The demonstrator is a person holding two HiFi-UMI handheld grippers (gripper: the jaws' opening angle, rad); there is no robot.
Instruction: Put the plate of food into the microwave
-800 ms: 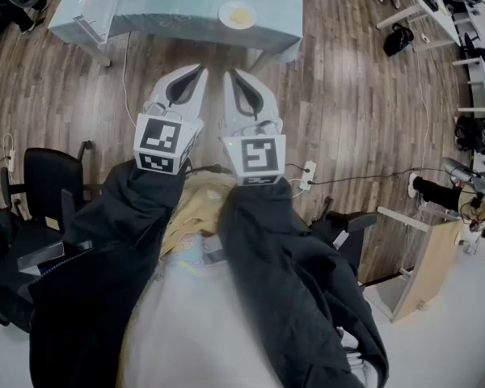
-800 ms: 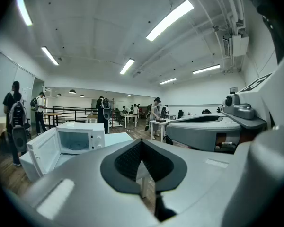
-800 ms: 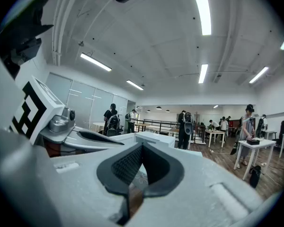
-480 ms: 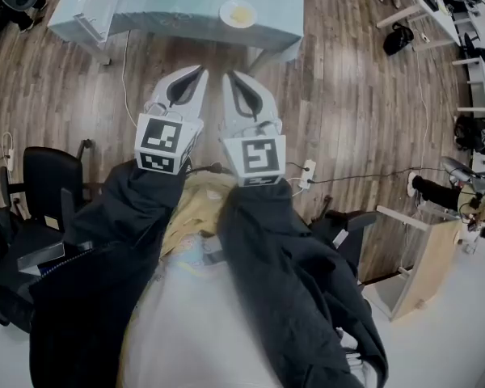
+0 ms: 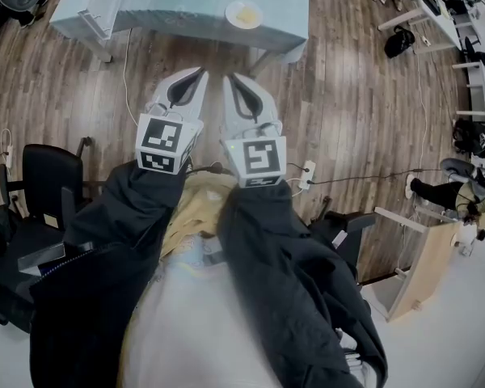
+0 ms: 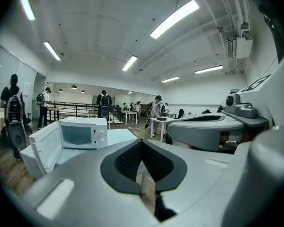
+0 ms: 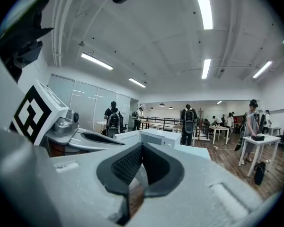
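The plate of food (image 5: 243, 13) sits on the blue surface (image 5: 170, 10) by the microwave (image 6: 80, 132) (its door is open), well apart from the left gripper (image 5: 199, 73) and right gripper (image 5: 229, 79), both with jaws closed and empty, so nothing is done yet.

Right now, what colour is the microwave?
White. The microwave shows best in the left gripper view.

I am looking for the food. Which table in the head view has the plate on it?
The pale blue table at the top centre; the plate lies near its right end. The white tables and the wooden table stand far right.
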